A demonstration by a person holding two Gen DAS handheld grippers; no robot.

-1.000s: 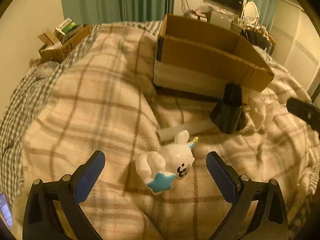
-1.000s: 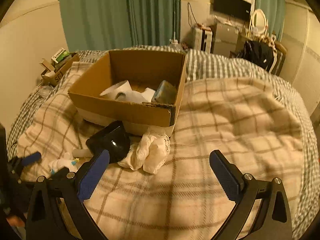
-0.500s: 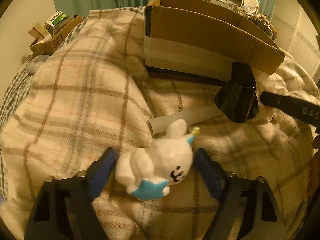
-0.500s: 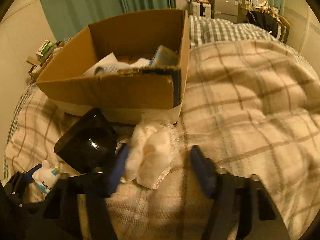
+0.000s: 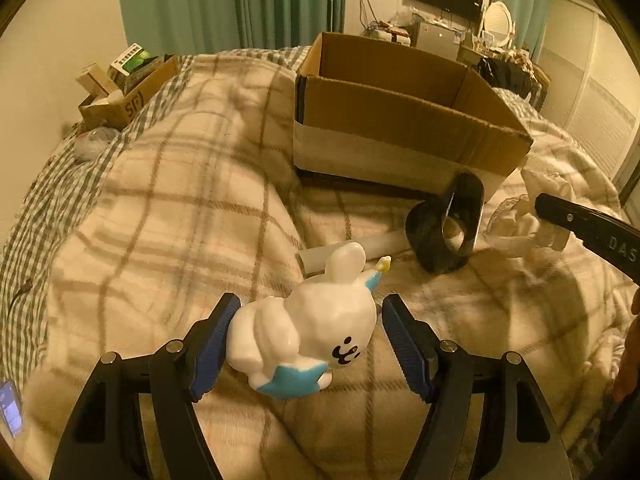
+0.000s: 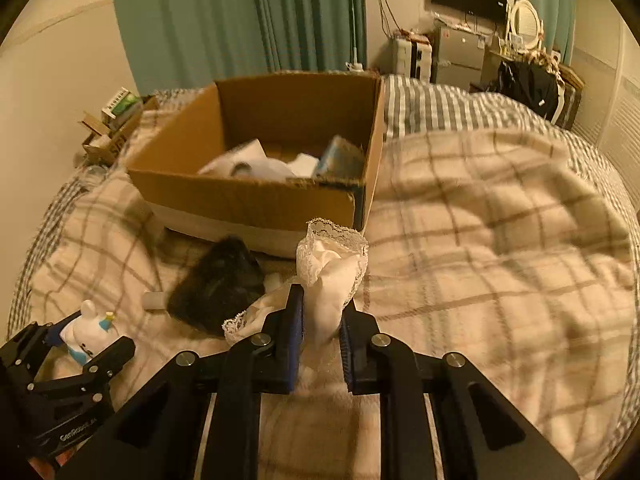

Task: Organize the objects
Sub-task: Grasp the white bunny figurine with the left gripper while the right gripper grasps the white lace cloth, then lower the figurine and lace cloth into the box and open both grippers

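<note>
Rabbit figurine (image 5: 308,332), white with a blue star at its base, lies tilted on the plaid blanket (image 5: 168,216) between the blue pads of the left gripper (image 5: 308,344); the left pad touches its rump, while a narrow gap seems to remain at the right pad, so contact on both sides cannot be confirmed. Right gripper (image 6: 320,340) is clamped on a white lace-trimmed cloth (image 6: 332,272), whose bunched top stands up above the pads. Both items sit in front of the open cardboard box (image 6: 248,200), which already holds pale items and 1 bluish packet. A black ring-shaped object (image 5: 444,232) and a white tube (image 5: 344,252) lie between the 2 grippers, just ahead of the box wall.

Judged step: secure both grasps, then lift toward the box. For a clean lift, the glossy, rounded figurine should be squeezed across its widest part, since it may slip or rotate. The cloth should rise straight up so its trailing lace hem clears the black object beside it.
</note>
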